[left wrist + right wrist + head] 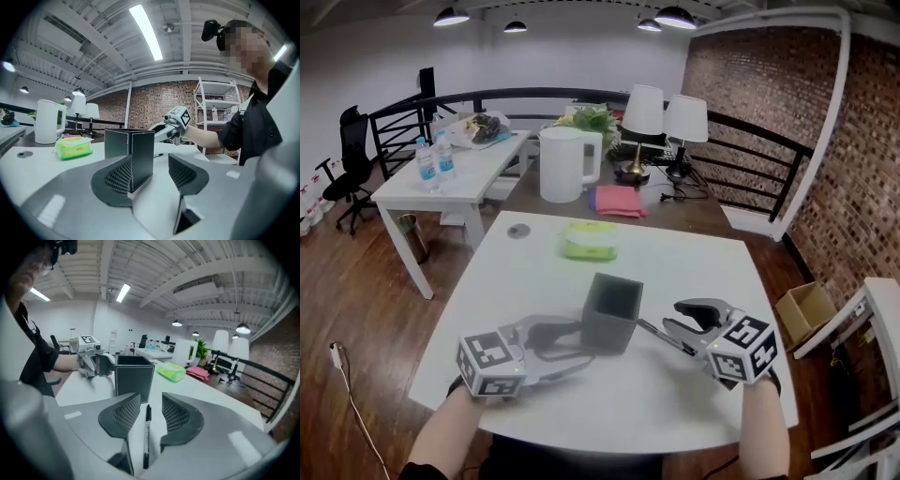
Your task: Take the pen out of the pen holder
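Fingers (123, 416) of the right gripper (151, 401) stand slightly apart, pressing nothing. The black pen (146, 437) lies flat between them on the white table (694, 272), just right of the black pen holder (133, 376) and toward the near edge. The left gripper (150, 161) is spread too, one corner of the holder between its jaws, the far jaw clear. The pen looks already out and set down. Next, the right gripper should back straight off without nudging the pen.

Loft ofc w/ brick wall (750, 94), white desks (469, 183), swivel chair (349, 159), pendant lamps (675, 17)
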A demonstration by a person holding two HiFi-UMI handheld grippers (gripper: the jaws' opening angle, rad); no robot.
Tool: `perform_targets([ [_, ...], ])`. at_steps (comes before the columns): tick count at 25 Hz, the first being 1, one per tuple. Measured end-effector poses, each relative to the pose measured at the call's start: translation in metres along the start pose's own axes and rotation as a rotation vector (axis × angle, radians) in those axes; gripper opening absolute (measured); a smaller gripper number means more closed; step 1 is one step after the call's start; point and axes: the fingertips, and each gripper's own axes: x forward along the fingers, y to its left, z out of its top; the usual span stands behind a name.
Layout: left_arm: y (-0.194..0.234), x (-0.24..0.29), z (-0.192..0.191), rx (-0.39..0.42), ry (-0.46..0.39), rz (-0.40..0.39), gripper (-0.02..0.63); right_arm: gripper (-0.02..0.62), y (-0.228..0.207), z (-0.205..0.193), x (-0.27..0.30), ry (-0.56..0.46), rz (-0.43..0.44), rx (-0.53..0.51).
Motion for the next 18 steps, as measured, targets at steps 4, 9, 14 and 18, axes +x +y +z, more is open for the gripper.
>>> perform_targets([
  [4,0.019,-0.012,-0.002,-0.021,-0.003,0.07,0.241,0.082,-0.035,-0.007,-0.022,-0.164,-0.135,0.069],
  [9,0.068,-0.023,-0.001,-0.065,-0.013,0.337,0.133,0.025,-0.066,-0.009,-0.04,-0.439,-0.234,0.231],
  [14,0.09,-0.027,-0.002,-0.092,-0.018,0.478,0.083,0.012,-0.071,-0.016,-0.037,-0.454,-0.275,0.285],
  [18,0.089,-0.026,-0.001,-0.087,-0.02,0.472,0.077,0.012,-0.07,-0.033,-0.023,-0.332,-0.274,0.332],
])
